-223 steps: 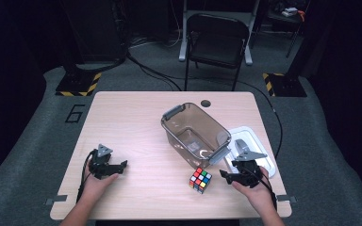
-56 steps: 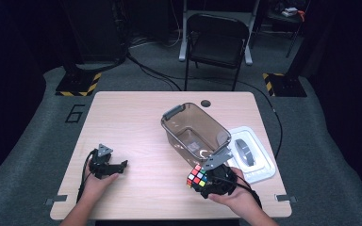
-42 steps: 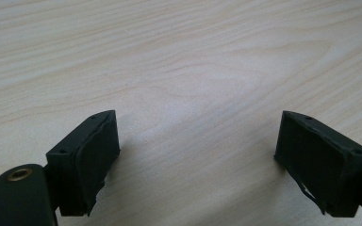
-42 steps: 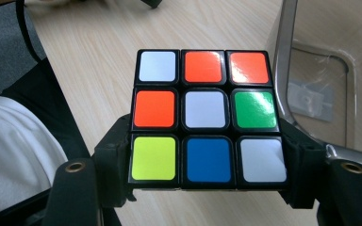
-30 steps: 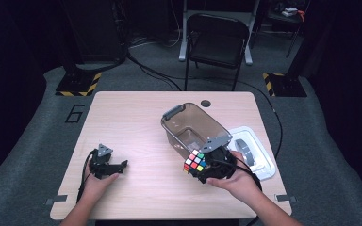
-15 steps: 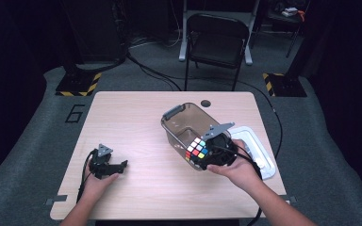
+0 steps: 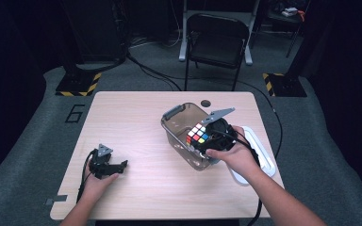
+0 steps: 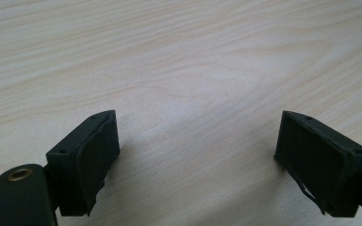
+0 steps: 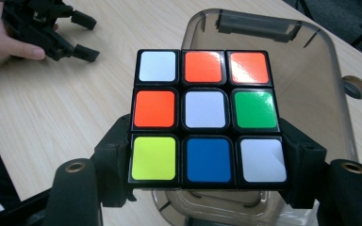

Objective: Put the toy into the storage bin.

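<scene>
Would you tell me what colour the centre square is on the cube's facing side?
White, clearest in the right gripper view: the puzzle cube's centre square.

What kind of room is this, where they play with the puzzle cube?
Probably a lab or recording studio, not a home: a bare wooden table on grey carpet, black cables trailing over the floor, yellow-and-black hazard stripes on stand bases, and a folding chair against dark surroundings.
</scene>
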### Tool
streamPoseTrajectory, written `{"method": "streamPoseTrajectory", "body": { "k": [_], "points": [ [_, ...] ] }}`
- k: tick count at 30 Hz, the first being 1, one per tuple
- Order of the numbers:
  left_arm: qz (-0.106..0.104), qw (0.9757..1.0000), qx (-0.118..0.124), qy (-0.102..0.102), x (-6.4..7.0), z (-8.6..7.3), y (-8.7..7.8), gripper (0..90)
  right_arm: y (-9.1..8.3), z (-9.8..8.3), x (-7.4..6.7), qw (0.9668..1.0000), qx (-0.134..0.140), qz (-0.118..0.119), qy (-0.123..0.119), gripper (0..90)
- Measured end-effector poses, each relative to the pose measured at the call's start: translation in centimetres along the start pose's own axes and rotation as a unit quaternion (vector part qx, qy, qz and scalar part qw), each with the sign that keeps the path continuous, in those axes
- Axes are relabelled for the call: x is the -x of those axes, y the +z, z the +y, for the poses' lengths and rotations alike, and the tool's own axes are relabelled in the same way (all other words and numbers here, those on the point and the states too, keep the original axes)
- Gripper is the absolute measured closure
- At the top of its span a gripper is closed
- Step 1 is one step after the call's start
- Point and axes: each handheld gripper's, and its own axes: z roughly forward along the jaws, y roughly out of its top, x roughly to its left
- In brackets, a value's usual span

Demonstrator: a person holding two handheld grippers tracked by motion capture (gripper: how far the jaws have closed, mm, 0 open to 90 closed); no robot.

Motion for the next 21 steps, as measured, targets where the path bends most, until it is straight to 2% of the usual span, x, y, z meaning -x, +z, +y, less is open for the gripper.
{"method": "streamPoseTrajectory", "body": {
  "k": [10, 17, 21],
  "points": [
    [0.0, 1.0, 0.0, 0.0, 0.0, 0.0, 0.0, 13.7, 0.3, 1.5, 1.6, 0.9998, 0.008, -0.012, 0.015, 33.7],
    [0.0, 1.0, 0.0, 0.0, 0.0, 0.0, 0.0, 13.7, 1.0, 2.6, 2.5, 0.9992, 0.011, -0.025, 0.028, 33.7],
    [-0.001, 1.0, 0.0, 0.001, 0.0, 0.0, 0.0, 13.7, 1.7, 3.0, 3.1, 0.999, 0.014, -0.032, 0.027, 33.7]
  ]
}}
